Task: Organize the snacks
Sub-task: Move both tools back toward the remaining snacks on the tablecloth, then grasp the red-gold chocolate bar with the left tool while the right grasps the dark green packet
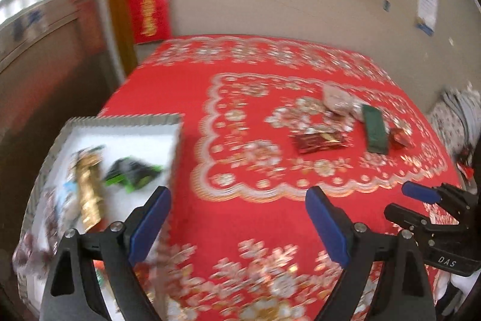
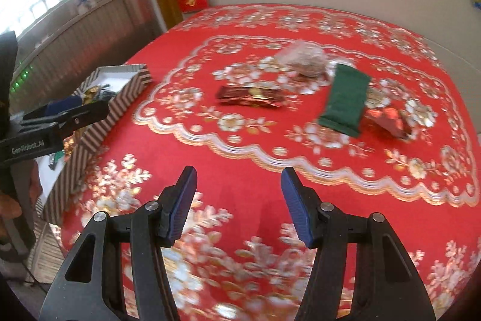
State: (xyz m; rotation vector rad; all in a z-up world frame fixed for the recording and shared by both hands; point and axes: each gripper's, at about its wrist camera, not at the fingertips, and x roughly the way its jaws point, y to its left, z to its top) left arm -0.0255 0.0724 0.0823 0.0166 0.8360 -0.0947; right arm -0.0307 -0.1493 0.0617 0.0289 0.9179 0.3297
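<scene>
Red floral tablecloth [image 2: 246, 185] on the table: striped box [image 2: 99, 122] at the left edge, snack packets [image 2: 345, 98] mid-table toward the right.

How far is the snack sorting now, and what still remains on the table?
Some snacks already lie in the striped box. Left gripper and right gripper are both open and empty. The green packet, dark red packet and clear bag still lie on the tablecloth.

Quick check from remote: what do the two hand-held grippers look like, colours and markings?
Both match: the left hand-held gripper and right hand-held gripper have black angular frames with triangular cut-outs, silver pivot pins and ribbed blue pads. White lettering marks their bodies.
</scene>
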